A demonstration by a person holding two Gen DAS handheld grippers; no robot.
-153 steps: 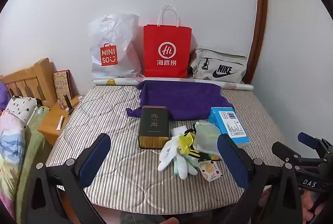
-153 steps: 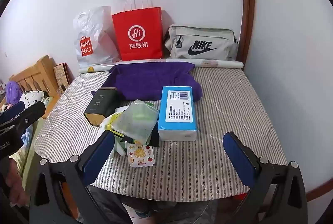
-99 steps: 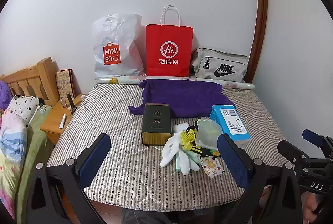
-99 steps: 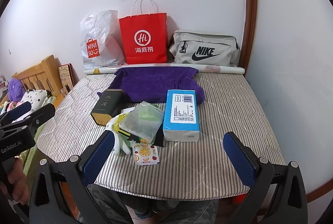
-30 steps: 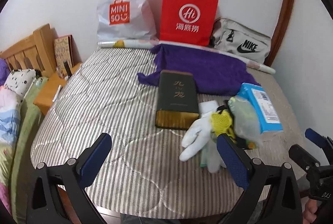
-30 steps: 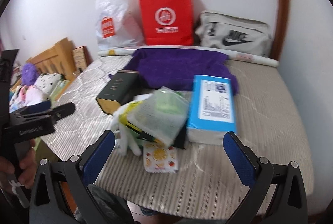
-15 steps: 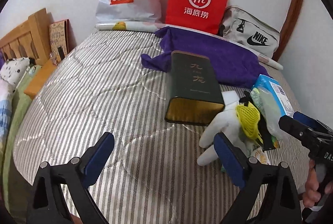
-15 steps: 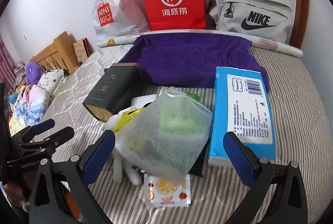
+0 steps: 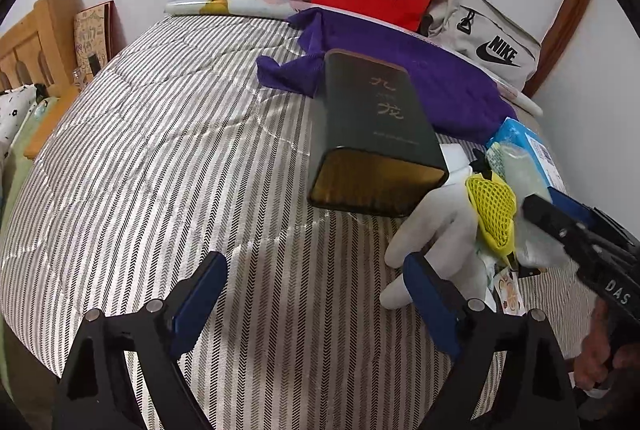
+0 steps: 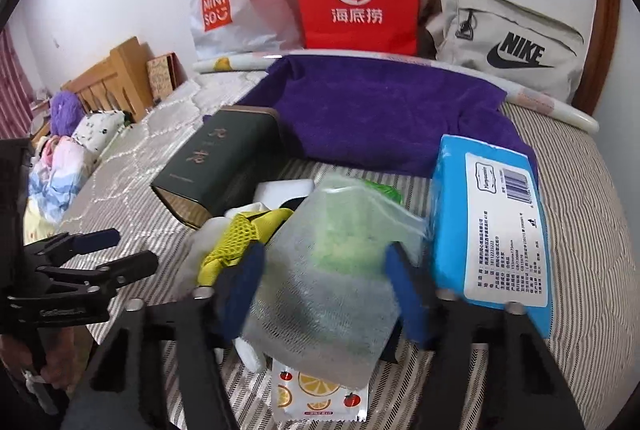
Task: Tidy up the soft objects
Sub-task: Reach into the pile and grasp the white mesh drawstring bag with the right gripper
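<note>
The right tool straddles a mesh pouch atop the pile on the striped bed, fingers half-closed at its flanks (grip not certain); the left tool hangs open and empty, farther off.

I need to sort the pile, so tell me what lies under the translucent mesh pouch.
Under the mesh pouch peek a fruit-print packet, a yellow net item and a white glove. Something green shows inside the pouch. Whatever else lies beneath is covered.
</note>
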